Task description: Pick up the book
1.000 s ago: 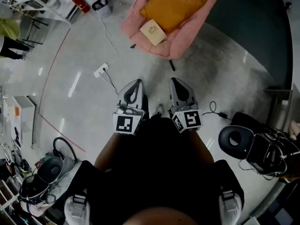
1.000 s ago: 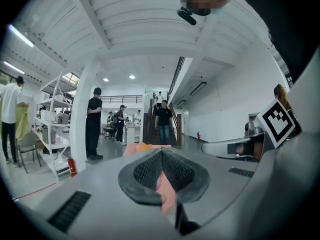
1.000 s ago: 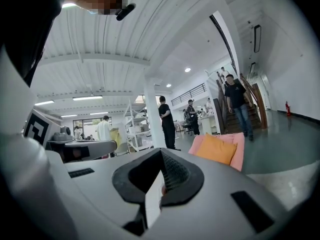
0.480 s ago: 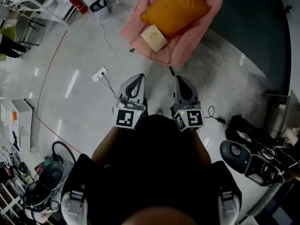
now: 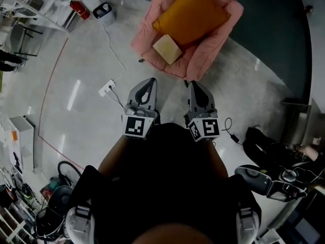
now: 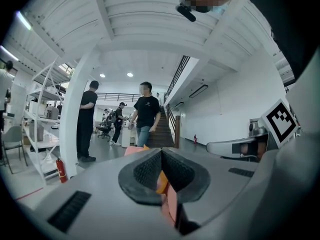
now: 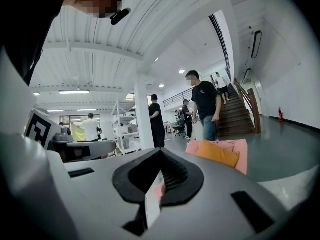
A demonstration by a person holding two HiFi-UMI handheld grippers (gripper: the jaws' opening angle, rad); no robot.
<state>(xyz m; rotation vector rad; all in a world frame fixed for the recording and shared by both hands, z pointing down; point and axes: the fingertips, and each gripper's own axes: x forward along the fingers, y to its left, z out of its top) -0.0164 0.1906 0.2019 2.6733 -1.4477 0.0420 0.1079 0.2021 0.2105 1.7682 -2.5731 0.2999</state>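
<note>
The book [image 5: 167,49], a tan square, lies on the seat of a pink armchair [image 5: 203,55], in front of an orange cushion [image 5: 192,15]. Both grippers are held level, side by side in front of the person's body, and point toward the chair. The left gripper [image 5: 149,82] and the right gripper [image 5: 194,85] are short of the chair, over bare floor. In the left gripper view the left gripper [image 6: 161,153] is shut on nothing. In the right gripper view the right gripper [image 7: 160,153] also has its tips together, and the armchair [image 7: 241,151] with its cushion [image 7: 216,153] stands ahead.
A power strip [image 5: 107,88] with a white cable lies on the floor, left of the grippers. White shelving [image 5: 30,4] and a red fire extinguisher [image 5: 76,7] are at the far left. Black bags and gear [image 5: 269,177] lie at the right. Several people [image 6: 146,115] stand beyond the chair near stairs.
The armchair and book have come nearer to the grippers in the head view as the person walks toward them. Both grippers stay shut and side by side.
</note>
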